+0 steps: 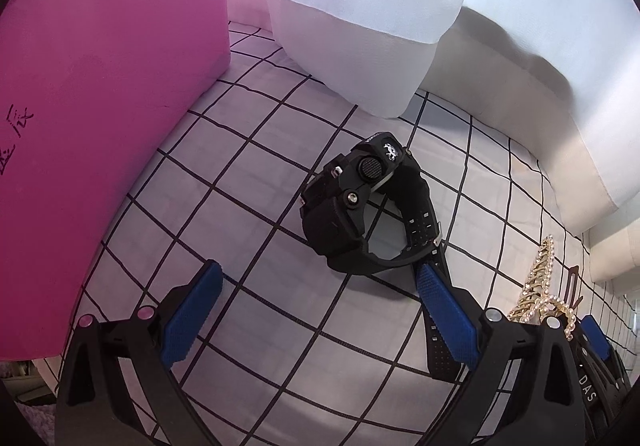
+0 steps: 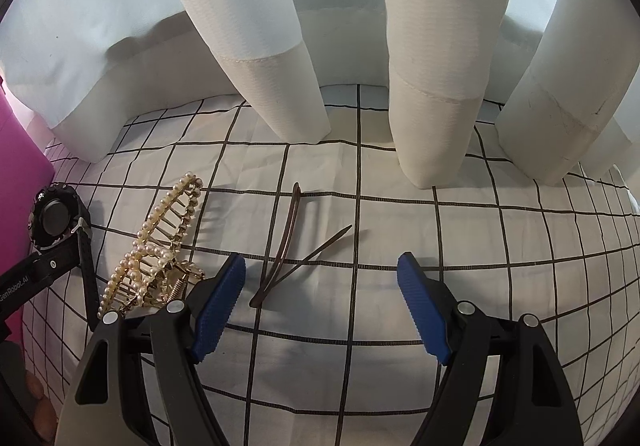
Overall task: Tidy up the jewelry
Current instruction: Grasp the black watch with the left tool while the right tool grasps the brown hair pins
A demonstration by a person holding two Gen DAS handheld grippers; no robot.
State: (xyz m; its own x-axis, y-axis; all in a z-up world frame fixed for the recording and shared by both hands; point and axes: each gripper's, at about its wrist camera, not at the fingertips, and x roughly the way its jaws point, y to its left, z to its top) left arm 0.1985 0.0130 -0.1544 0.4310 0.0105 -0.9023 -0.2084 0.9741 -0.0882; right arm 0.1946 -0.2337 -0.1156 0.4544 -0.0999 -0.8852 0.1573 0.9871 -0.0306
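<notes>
A black chunky watch [image 1: 362, 206] lies on the white checked cloth [image 1: 224, 198], just ahead of my open, empty left gripper [image 1: 318, 274]; its strap runs along the right fingertip. The watch also shows at far left in the right wrist view [image 2: 56, 222]. A gold pearl hair claw clip [image 2: 160, 246] lies left of my open, empty right gripper [image 2: 322, 270]; it also shows in the left wrist view [image 1: 540, 286]. Two thin brown hairpins [image 2: 288, 246] lie crossed on the cloth, just ahead of the right gripper's left finger.
A pink box [image 1: 104, 94] stands at the left on the cloth. White curtain folds [image 2: 432, 86] hang down to the cloth along the back. The left gripper's arm [image 2: 24, 278] shows at the left edge of the right wrist view.
</notes>
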